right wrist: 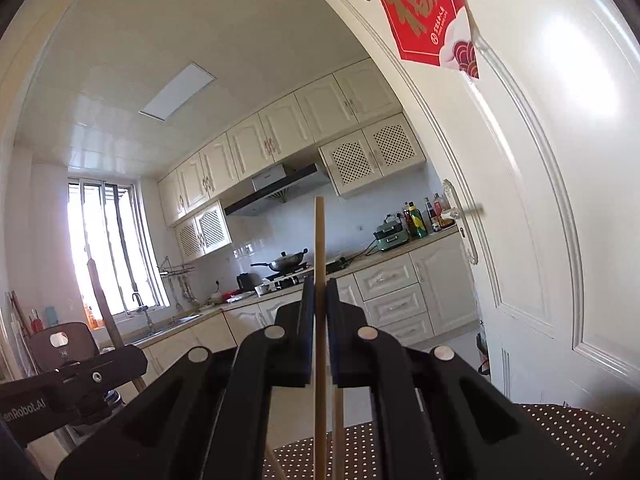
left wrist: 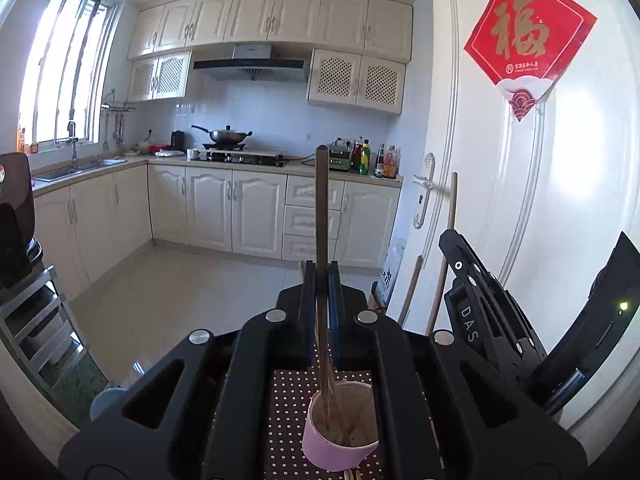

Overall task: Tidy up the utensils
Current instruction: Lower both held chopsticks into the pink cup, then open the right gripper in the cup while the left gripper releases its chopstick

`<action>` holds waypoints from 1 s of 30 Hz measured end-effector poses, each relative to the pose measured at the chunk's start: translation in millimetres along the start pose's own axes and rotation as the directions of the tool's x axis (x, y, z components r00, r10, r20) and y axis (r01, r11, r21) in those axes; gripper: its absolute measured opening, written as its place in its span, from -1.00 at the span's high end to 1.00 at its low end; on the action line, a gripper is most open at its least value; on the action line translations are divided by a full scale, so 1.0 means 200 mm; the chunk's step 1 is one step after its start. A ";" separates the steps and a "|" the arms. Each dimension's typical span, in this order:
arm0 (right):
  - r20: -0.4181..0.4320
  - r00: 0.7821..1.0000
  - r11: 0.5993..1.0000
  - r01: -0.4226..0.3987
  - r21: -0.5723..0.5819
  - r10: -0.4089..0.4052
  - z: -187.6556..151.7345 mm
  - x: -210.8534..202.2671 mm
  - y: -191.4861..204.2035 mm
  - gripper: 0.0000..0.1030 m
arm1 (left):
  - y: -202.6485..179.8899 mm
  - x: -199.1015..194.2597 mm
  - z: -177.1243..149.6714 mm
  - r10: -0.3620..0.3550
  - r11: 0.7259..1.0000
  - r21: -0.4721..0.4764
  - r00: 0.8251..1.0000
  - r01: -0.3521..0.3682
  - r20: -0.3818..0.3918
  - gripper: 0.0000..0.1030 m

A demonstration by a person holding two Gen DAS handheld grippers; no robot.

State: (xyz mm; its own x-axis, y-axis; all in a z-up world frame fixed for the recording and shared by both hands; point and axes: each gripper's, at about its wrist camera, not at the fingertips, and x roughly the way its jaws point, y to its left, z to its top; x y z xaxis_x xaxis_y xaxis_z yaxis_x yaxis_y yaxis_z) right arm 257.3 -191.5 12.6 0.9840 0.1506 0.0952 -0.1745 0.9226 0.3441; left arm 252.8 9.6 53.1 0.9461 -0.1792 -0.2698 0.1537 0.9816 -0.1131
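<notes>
Behind everything, you have the white door (left wrist: 560, 200) filling the right side of both views, with its red paper decoration (left wrist: 528, 36) at the upper right and its metal handle (left wrist: 424, 188) at mid-height. Past it the kitchen opens out, cream cabinets (left wrist: 276, 16) across the top of the left wrist view and a wok (left wrist: 228, 135) on the stove (left wrist: 244, 156) at centre. Lower down, the dotted brown cloth (left wrist: 288, 400) shows at the bottom of both views. Your left gripper (left wrist: 322, 276) sits at bottom centre of its own view, jaws closed on a dark brown chopstick (left wrist: 321, 208) that stands nearly upright, its top reaching above the counter line and its lower end going down into the pink cup (left wrist: 340, 432) on the cloth. Other sticks lean inside that cup. Your right gripper (right wrist: 320, 292) is likewise clamped on a pale wooden chopstick (right wrist: 319, 240), upright in the middle of the right wrist view, with its lower end running out of the bottom of the frame; a second pale stick shows just to its right below the jaws. You can see that gripper from the left wrist view at the lower right, and the left one at the lower left of the right wrist view.
</notes>
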 end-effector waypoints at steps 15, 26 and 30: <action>-0.150 0.988 0.999 0.038 -0.037 -0.044 -0.13 0.06 -0.02 0.85 | 0.09 0.19 -0.15 -0.014 0.999 -0.042 0.995 0.010 -0.094 0.86; -0.225 0.974 0.999 0.028 -0.037 -0.035 -0.10 -0.02 -0.05 0.38 | 0.11 0.19 -0.19 -0.033 0.999 -0.032 0.988 0.028 -0.152 0.84; -0.233 0.971 0.998 0.032 -0.050 -0.043 -0.07 -0.07 -0.06 0.14 | 0.10 0.18 -0.22 -0.041 0.999 -0.026 0.984 0.037 -0.171 0.84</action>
State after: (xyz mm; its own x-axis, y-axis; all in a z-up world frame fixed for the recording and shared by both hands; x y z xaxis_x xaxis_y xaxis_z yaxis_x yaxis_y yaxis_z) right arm 245.7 -200.7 -6.4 0.9719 0.1894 -0.1401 -0.1407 0.9436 0.2997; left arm 276.8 20.0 0.3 0.8762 -0.2278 -0.4247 0.1811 0.9723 -0.1480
